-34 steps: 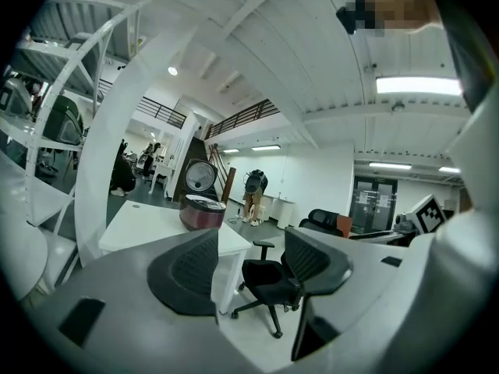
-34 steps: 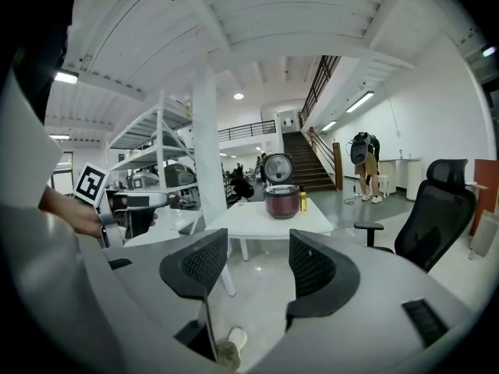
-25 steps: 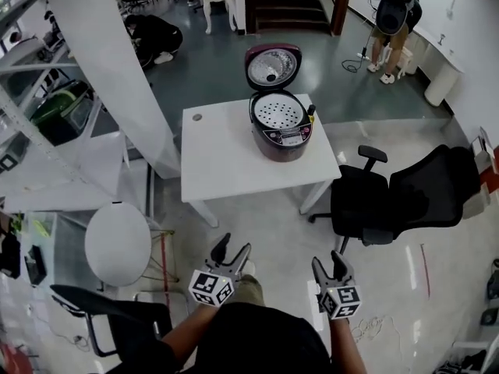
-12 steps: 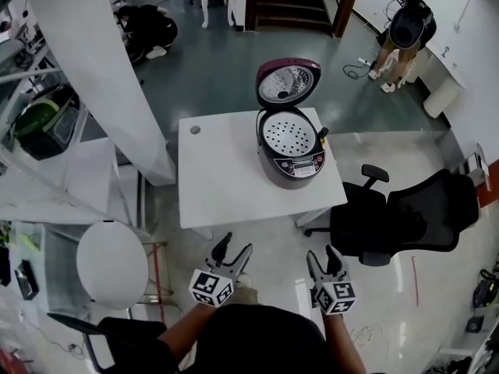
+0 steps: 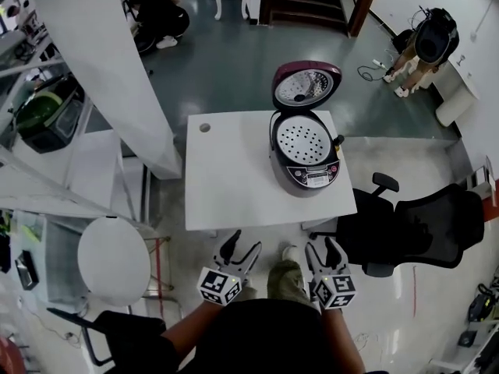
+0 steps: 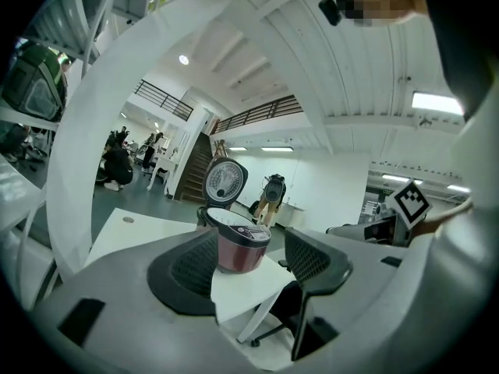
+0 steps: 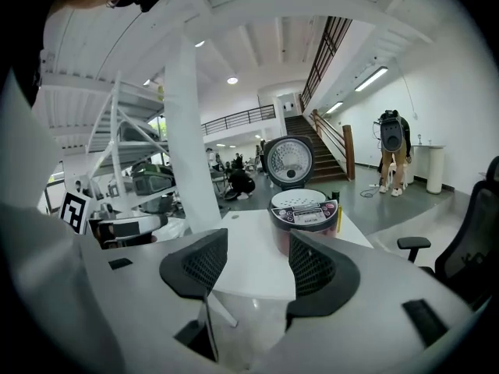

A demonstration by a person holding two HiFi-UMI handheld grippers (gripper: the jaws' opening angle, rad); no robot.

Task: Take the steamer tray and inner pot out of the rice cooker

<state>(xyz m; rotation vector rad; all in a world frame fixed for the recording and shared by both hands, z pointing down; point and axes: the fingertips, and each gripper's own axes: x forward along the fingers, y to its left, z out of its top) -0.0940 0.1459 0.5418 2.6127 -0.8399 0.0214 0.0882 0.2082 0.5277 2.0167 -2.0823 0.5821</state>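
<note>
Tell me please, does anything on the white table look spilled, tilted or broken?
Nothing stands out. The rice cooker stands upright on the table, near its right edge, its lid raised, and the steamer tray sits level inside it. No spill shows.

The inner pot was out of sight beneath the perforated steamer tray (image 5: pixel 303 140) that filled the mouth of the rice cooker (image 5: pixel 306 158). Print on the control panel (image 5: pixel 313 177) was too small to read. In the right gripper view, a jaw of the right gripper (image 7: pixel 256 248) covered the cooker's lower body. At the upper right of the head view a bent-over person (image 5: pixel 427 49) was too small to make out. At the top left, a crouched figure (image 5: pixel 160 18) in dark clothes was just as indistinct.
</note>
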